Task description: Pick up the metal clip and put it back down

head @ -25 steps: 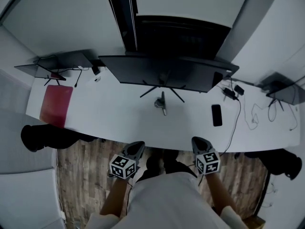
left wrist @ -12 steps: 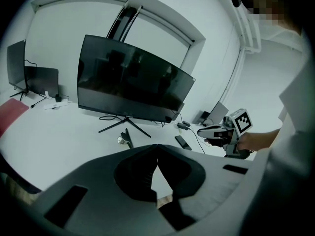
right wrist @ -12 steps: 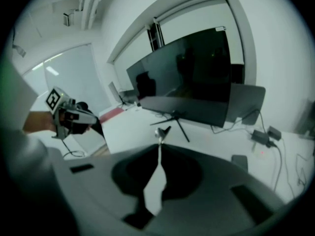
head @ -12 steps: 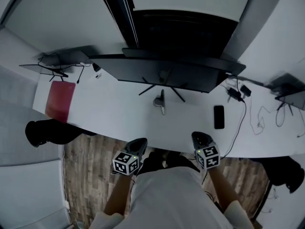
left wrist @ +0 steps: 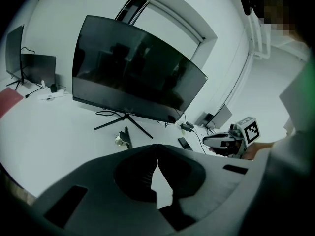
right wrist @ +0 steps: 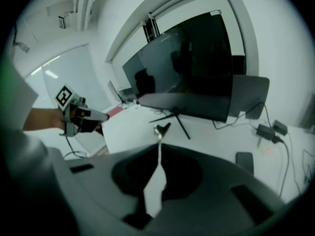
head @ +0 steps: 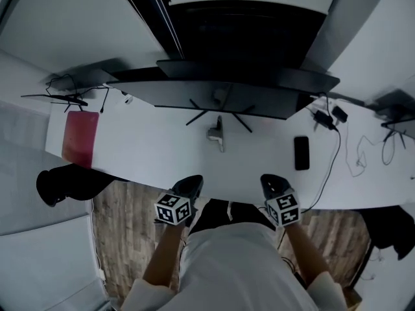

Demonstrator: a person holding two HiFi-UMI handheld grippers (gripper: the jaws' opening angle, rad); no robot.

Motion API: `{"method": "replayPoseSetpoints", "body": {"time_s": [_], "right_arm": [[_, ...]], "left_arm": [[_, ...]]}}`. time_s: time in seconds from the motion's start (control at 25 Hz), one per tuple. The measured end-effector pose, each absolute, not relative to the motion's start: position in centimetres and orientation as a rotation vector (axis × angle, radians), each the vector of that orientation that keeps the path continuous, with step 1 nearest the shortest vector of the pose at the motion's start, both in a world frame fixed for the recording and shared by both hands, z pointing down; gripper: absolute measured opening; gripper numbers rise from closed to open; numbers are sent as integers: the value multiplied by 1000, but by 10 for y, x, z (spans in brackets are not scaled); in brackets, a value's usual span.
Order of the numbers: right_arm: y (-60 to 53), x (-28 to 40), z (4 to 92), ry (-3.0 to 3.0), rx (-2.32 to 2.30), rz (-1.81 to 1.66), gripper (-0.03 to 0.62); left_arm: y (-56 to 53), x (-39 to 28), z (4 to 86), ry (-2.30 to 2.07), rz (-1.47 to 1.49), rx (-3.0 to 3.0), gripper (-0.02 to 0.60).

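Where the white desk (head: 149,149) is broadest, the metal clip (head: 218,133) sits alone on the bare top, just in front of the splayed legs of the monitor stand (head: 219,114) and roughly on the midline between the two grippers. Seen from the head view, its long axis runs away from the person, from the near edge toward the monitor (head: 227,94), leaning only slightly off that line. The dark handle part stands up and the pale metal part lies low at its left. In the left gripper view the clip (left wrist: 125,137) shows side-on, past and left of the jaw tips. In the right gripper view it (right wrist: 160,129) lies almost straight ahead of them.

Both tools are empty. The left gripper (head: 192,182) has its jaws pressed together at the tips with nothing between them, and the right gripper (head: 269,181) likewise has its tips meeting on nothing. Each hovers at the desk's near edge, well apart from the clip, above the wooden floor (head: 123,238).

Bare desktop fills the stretch between that edge and the clip. Leftward the surface is open as far as a red mat (head: 80,138). Rightward a dark phone (head: 301,153) lies flat, well apart from the clip, and a cable (head: 332,166) trails past it to the edge.
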State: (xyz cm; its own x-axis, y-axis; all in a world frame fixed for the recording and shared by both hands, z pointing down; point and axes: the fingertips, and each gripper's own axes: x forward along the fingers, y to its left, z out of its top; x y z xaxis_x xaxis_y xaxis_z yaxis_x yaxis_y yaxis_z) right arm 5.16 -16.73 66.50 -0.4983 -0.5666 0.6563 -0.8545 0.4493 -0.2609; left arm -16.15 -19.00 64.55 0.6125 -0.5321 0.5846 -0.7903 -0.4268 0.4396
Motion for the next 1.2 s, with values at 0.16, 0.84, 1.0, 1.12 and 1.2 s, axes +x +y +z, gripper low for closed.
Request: {"method": "replayPoseSetpoints", "body": {"time_s": [0.16, 0.84, 1.0, 1.12, 1.2], "right_arm": [[-173, 46, 676, -2203, 1214, 837, 36], [-204, 28, 695, -2045, 1377, 971, 36], [-203, 21, 704, -2000, 1383, 984, 37], [-203, 16, 705, -1980, 1398, 1002, 37], [-201, 14, 707, -1968, 1405, 1012, 37]], "left_arm": [[-210, -167, 658, -1015, 421, 2078, 32], [-300, -165, 739, -804, 527, 2011, 35], [-317, -165, 761, -781, 556, 1978, 45], [-328, -168, 782, -771, 550, 1907, 87], [-335, -170, 798, -776, 533, 1838, 107]]}}
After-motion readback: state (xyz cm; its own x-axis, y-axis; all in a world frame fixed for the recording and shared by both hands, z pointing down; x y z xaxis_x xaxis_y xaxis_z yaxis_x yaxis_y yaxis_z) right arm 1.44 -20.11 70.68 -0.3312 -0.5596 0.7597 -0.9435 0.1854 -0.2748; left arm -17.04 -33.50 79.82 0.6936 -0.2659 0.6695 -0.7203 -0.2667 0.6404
